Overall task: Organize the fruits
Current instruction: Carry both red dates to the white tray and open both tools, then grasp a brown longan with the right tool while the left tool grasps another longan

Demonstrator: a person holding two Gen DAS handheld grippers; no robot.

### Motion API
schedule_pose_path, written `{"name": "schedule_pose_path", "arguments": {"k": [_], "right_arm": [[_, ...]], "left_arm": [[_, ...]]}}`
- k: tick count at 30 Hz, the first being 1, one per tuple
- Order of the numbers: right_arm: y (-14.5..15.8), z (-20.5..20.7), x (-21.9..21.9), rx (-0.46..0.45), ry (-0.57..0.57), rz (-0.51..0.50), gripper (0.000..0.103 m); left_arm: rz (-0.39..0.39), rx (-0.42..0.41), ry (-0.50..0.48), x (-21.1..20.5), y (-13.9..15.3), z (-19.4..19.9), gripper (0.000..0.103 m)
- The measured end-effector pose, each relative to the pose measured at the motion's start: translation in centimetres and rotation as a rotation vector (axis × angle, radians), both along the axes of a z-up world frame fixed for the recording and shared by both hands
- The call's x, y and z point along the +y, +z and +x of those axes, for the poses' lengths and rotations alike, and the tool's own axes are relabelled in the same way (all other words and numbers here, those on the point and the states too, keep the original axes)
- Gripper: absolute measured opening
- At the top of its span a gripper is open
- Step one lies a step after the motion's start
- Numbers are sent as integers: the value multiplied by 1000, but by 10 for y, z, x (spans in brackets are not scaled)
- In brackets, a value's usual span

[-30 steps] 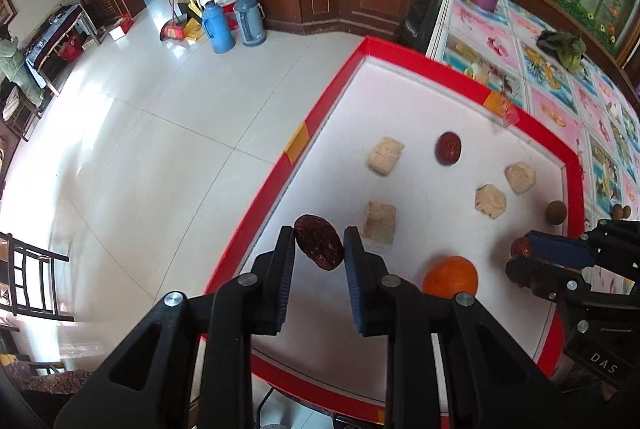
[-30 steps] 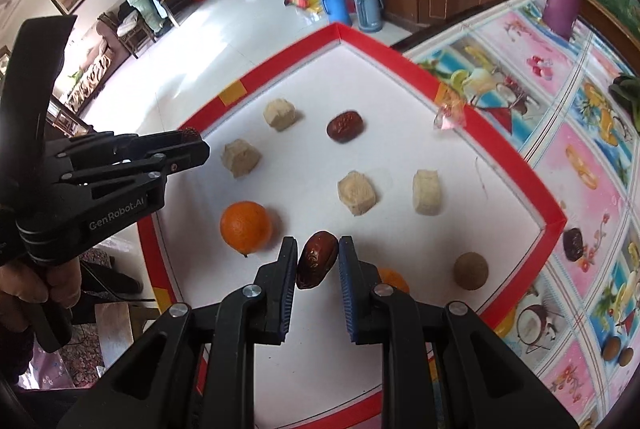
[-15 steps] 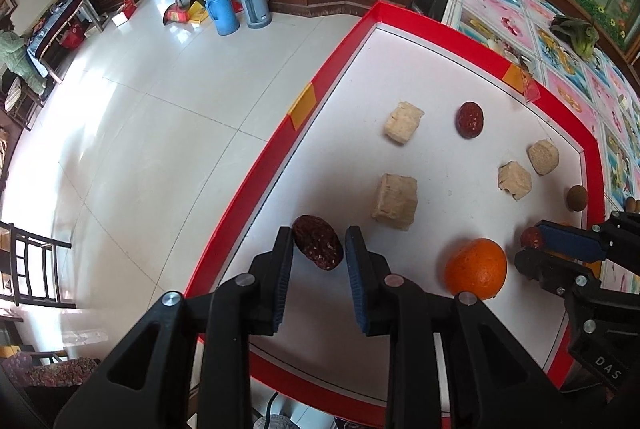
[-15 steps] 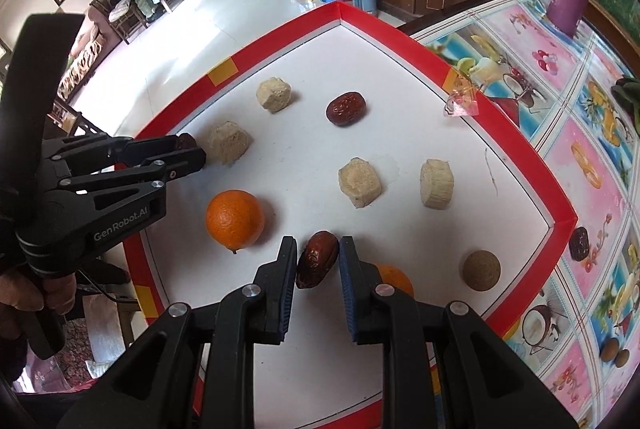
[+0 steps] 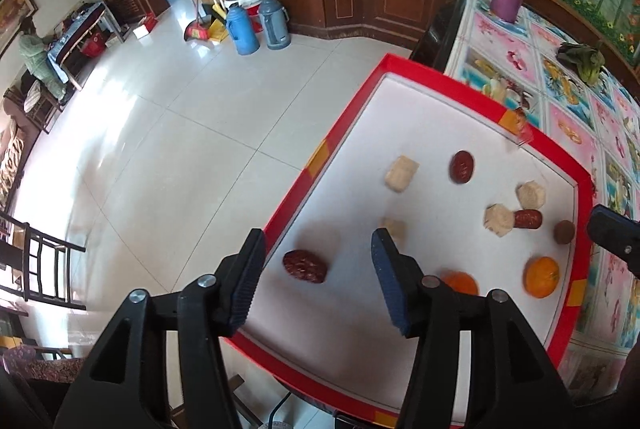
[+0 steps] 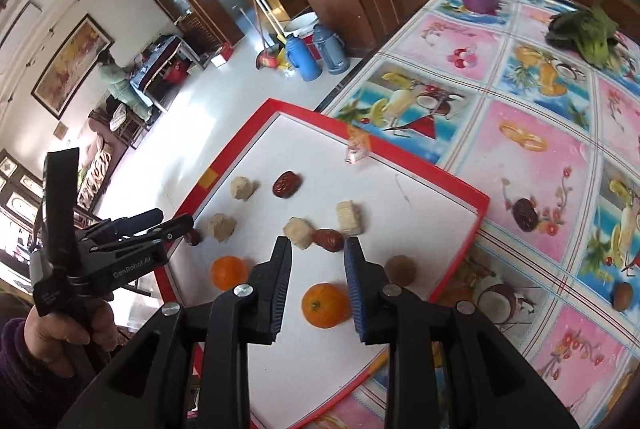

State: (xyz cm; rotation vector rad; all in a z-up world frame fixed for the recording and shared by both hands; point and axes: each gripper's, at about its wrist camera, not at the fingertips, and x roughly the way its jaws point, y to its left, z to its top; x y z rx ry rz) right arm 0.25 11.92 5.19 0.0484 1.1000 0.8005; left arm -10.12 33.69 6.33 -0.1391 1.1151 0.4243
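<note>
Dates now lie loose on the red-rimmed tray: one sits between the spread fingers of your left claw, near the tray's left edge, and another rests against a pale cube just ahead of your right claw, whose fingers are also apart and hold nothing. A third date lies farther back. Two oranges sit near your right claw.

Risk, as I judge it, is mostly nudging. Oranges roll, so a finger brushing one could send it to the rim or over it, and the tray overhangs the desk towards the floor. Reach for the date beside the cube carefully, or you will drag the cube along. More fruit lies outside the tray on the patterned cloth.
</note>
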Motion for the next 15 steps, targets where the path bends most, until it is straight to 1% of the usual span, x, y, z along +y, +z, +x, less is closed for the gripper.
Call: {"name": "schedule_pose_path", "arguments": {"k": [1,3,10,12,15], "right_arm": [[-3,3,0,3,-2,-21,26],[-2,1,-5,-1,-20,-30,26],[-9,4,-55,-9,-146,-47,26],[-10,6,-73,-1,-188,-49,26],[-14,7,-105,16,-256,-49,26]], "left_arm": [[1,0,-7,-3,1,2,56],[-3,-8,-20,-9,5,5,56],[-12,-44,-102,-39,22,11,56],[-23,-54,-139,-53,26,14,56],[-43,-52,-222,-82,28,21,56]]}}
